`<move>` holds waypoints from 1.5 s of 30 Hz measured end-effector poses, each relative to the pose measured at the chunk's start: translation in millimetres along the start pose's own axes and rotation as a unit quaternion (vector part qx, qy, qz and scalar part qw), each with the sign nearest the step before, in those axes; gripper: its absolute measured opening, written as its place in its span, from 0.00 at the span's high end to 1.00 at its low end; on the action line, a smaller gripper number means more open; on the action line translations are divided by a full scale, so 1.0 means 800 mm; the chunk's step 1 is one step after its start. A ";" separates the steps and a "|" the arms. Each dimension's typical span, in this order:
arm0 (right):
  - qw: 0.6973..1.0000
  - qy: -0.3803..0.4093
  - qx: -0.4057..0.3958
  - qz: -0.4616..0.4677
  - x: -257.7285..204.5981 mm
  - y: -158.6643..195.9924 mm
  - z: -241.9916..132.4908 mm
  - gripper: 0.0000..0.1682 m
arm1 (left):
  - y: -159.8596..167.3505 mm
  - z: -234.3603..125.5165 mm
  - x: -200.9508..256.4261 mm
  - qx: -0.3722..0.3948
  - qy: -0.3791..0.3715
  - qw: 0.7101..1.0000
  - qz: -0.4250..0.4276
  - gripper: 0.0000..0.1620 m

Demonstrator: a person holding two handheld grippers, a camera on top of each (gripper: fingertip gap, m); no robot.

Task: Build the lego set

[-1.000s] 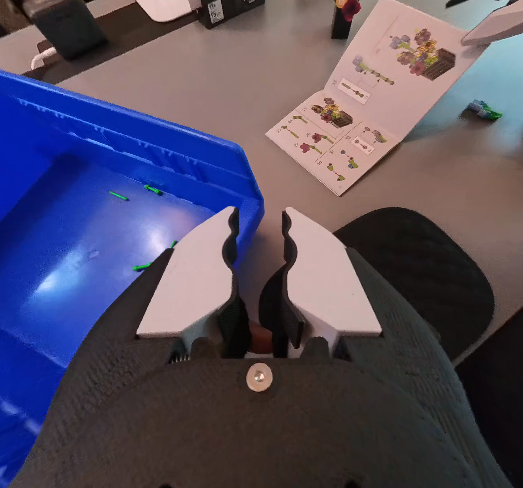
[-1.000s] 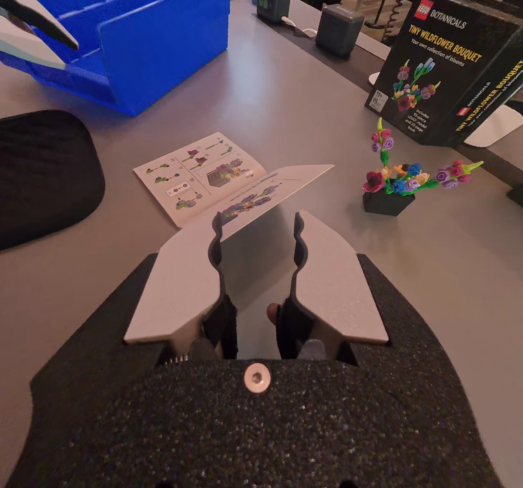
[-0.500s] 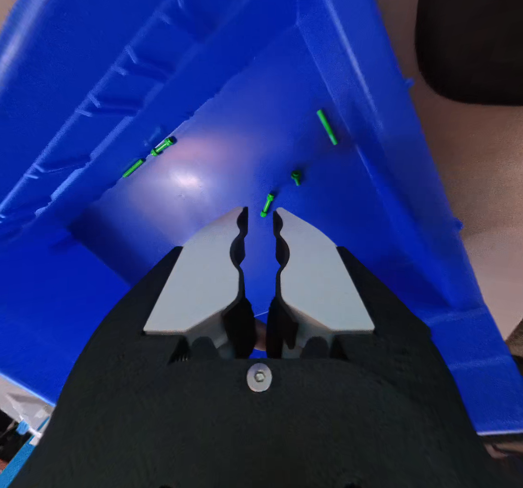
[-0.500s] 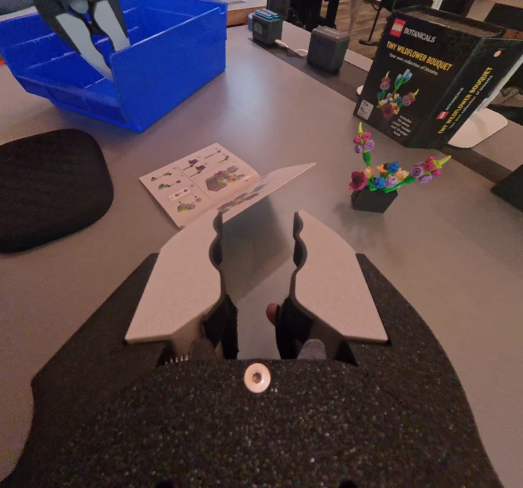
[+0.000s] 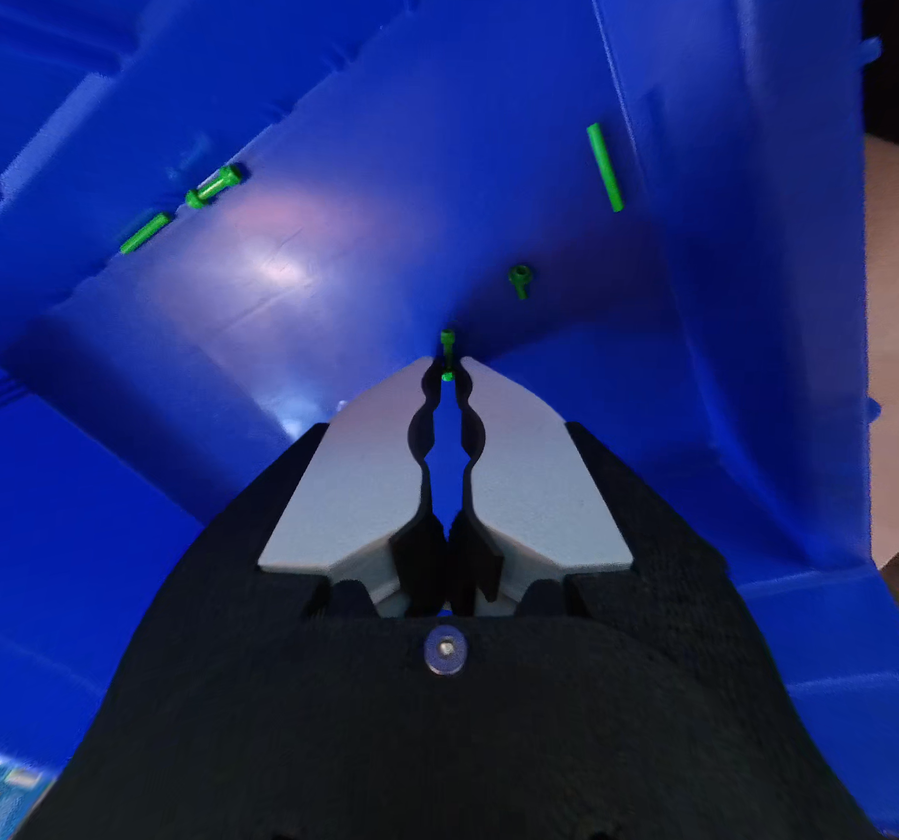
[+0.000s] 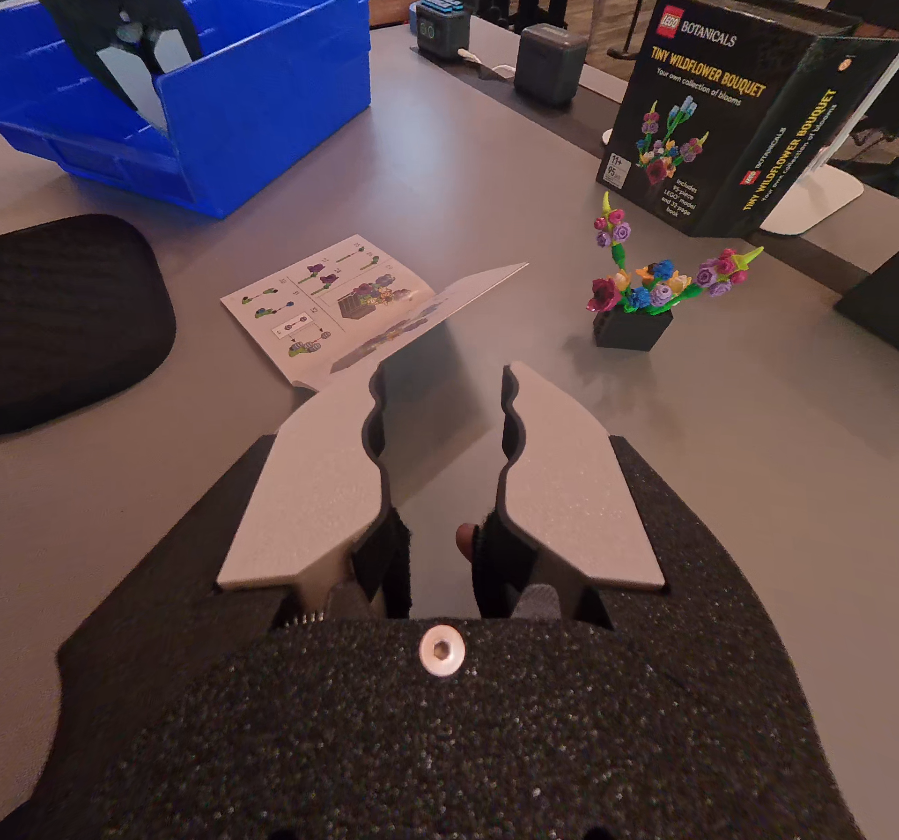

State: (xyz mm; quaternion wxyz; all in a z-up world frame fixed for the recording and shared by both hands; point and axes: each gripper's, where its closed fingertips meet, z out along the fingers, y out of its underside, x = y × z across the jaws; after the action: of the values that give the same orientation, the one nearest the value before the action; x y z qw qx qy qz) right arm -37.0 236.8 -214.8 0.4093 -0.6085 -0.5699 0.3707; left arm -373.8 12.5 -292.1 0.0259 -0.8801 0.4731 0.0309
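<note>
Table: big and grey. Everything sits on it.

Blue bin: on the far left side of the table. My left gripper is down inside it. My right gripper is well apart from it.

Box: dark, standing up on the far right.

Black pad: flat on the table, just in front of the bin.

Booklet: lying open between the pad and the flowers. One page is tipped up.

Flower bunch: already built, standing in its little black pot near the box.

My right gripper: it is over bare table. Its jaws are spread wide with nothing between them.

My left gripper: its jaws are almost pressed together. Only a thin gap is left at the tips.

Green stem piece: this is the one I want. It lies right at my left tips. Its long way points straight ahead, the same way my fingers point. One end is between the tips and the other end sticks out past them. I cannot tell if I am pinching it yet.

Other green pieces: a long rod off to the right by the wall, a small peg near it, and two pieces far left. All lie apart from my tips.

My guess: my left gripper is the near one, so it should squeeze and lift straight up.
</note>
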 end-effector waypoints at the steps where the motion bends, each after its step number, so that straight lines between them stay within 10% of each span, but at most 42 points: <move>1: 1.000 -0.001 0.001 -0.002 -0.001 -0.001 0.000 0.73 | 0.003 -0.002 -0.005 -0.010 -0.024 1.000 -0.011 0.97; 5: 1.000 -0.013 0.021 -0.004 -0.011 -0.013 -0.001 0.74 | -0.038 -0.059 -0.029 0.129 -0.136 0.972 -0.139 0.97; 9: 0.994 -0.066 0.085 0.012 -0.044 -0.053 -0.001 0.78 | -0.131 -0.167 -0.020 0.397 -0.203 0.864 -0.235 0.97; 15: 0.969 -0.161 0.185 -0.011 -0.137 -0.127 0.002 0.87 | -0.274 -0.221 0.047 0.610 -0.161 0.745 -0.220 0.97; 21: 0.952 -0.204 0.225 0.048 -0.178 -0.145 0.008 0.89 | -0.349 -0.222 0.085 0.680 -0.070 0.704 -0.192 0.97; 35: 0.949 -0.222 0.208 0.083 -0.178 -0.119 -0.031 0.97 | -0.386 -0.200 0.120 0.671 -0.028 0.722 -0.169 0.91; 40: 0.993 -0.096 0.006 0.074 -0.105 -0.041 -0.081 0.97 | -0.355 -0.149 0.087 0.568 -0.126 0.786 -0.209 0.83; 45: 0.962 0.002 -0.265 0.072 -0.077 0.078 -0.157 0.96 | -0.340 -0.116 0.078 0.511 -0.133 0.820 -0.219 0.81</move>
State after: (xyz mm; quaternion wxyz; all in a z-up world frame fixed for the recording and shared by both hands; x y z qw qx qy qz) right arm 97.5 165.2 -224.1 0.2074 -0.7354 -0.6014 0.2336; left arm -109.7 103.8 -200.3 0.5407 -0.8084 0.2074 -0.1056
